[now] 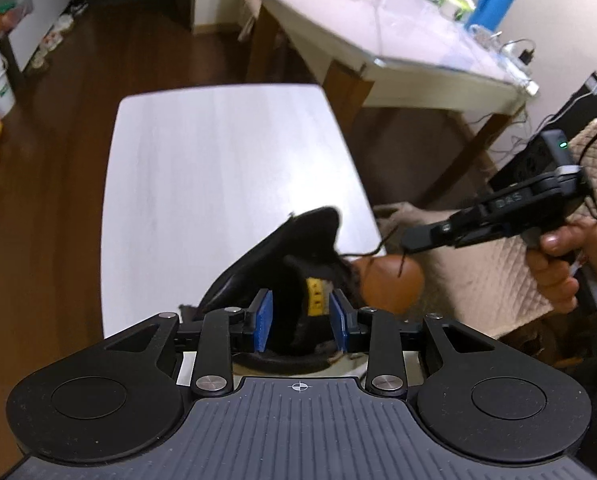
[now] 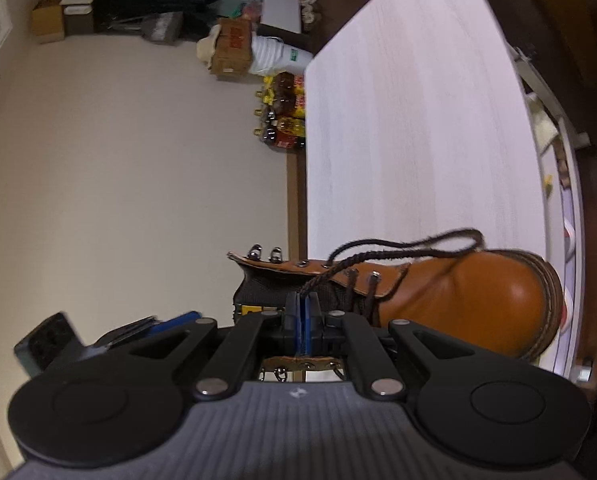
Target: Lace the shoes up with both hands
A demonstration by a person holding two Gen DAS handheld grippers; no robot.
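The left gripper [image 1: 300, 322] is standing with its blue pads [image 1: 263, 322] spread apart around the boot's dark tongue [image 1: 294, 280], and nothing is showing the pads pressing on it. The right gripper [image 2: 302, 322] is clamping its pads together on the dark brown lace [image 2: 382, 254], whose braided strand is running up out of the closed tips and looping over the toe. In the left wrist view that gripper [image 1: 408, 242] is appearing at the right, held in a hand [image 1: 558, 264], with the thin lace [image 1: 378, 246] hard to follow against the blur.

The tan leather boot [image 2: 470, 300] is lying at the near edge of the white table [image 2: 418, 120]. Its heel and lower shaft are being hidden behind the right gripper's body, and from the left wrist only the rounded toe [image 1: 394, 280] and the black interior are showing. A yellow label [image 1: 316, 292] inside is too small to read. Metal hooks [image 2: 264, 254] and eyelets are lining the upper flap; only the lowest eyelets are carrying lace.
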